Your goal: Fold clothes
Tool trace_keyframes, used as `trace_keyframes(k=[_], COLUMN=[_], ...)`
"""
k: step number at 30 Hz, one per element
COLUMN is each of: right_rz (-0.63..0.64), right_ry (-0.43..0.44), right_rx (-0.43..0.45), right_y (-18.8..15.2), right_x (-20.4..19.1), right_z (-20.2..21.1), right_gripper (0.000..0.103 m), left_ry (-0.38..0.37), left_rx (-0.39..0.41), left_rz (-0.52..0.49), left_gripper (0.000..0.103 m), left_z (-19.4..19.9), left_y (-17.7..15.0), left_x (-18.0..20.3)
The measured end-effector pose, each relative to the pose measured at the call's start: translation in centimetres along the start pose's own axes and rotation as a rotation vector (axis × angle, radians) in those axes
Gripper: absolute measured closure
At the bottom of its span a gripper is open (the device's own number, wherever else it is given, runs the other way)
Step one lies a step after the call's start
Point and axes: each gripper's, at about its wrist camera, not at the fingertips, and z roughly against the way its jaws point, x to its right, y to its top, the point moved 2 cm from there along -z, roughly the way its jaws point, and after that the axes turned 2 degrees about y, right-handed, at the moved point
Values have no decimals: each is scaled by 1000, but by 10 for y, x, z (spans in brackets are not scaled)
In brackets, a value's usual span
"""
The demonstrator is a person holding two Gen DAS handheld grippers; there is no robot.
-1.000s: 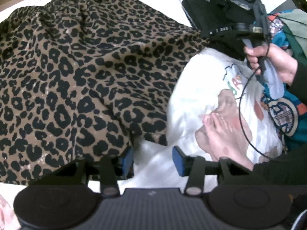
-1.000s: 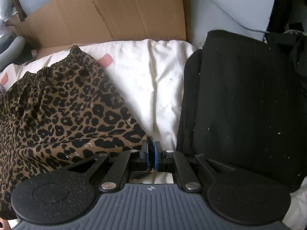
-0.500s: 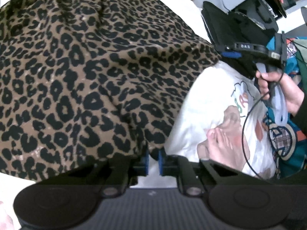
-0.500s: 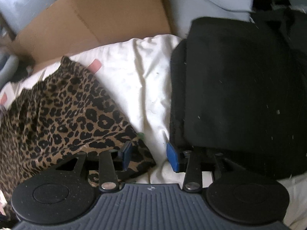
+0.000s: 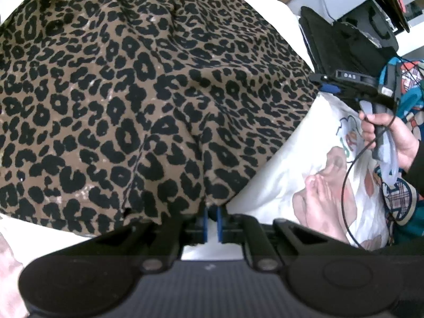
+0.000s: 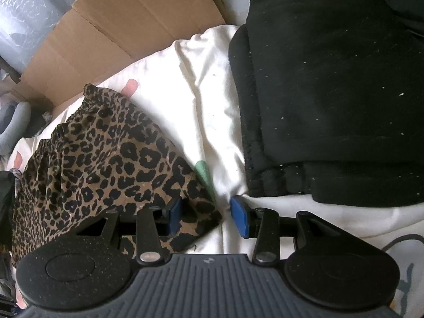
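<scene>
Blue pads, left gripper (image 5: 211, 224): nearly together, pinching the near hem of the leopard-print garment (image 5: 148, 100); a fold of cloth sits between them.
Left jaw motion: has just been closing, cloth now caught between the pads.
Blue pads, right gripper (image 6: 208, 218): standing apart, roughly half open, gripping nothing.
Right jaw motion: has just been opening; a corner of the garment lies between the jaws, against the left pad, clear of the right one.
Right gripper from left wrist view: black body at the garment's right edge, a hand (image 5: 389, 137) on its handle, black cable (image 5: 347, 185) looping down from it.
Garment position: spread flat on the white sheet (image 6: 209, 100), gathered waistband at the far end, hem toward both cameras; fills most of the left wrist view.
Garment corner, right wrist view: lower right corner folded and bunched under the right gripper.
Right of garment: folded black clothing (image 6: 339, 92) lying on the sheet, just beside the open right pad, apart from the leopard print.
Sheet detail: cartoon print in pink and green showing near the right hand.
Beyond sheet: brown cardboard (image 6: 127, 26) propped behind the far edge.
Far right, left wrist view: teal and orange patterned fabric (image 5: 405, 198) next to the printed sheet.
</scene>
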Motion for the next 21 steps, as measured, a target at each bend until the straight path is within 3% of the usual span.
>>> trace_keyframes(k=[7,21], right_rz=[99,95], right_ry=[33,105], right_rx=[13,141], right_y=[-10,11], right_x=[-21,-25], right_z=[5,-4], right_gripper=[55,56], left_ry=[38,39], left_rx=[7,7], left_rz=[35,31], left_gripper=[97,97], left_z=[4,3], left_y=[-1,0], left_x=[-10,-13])
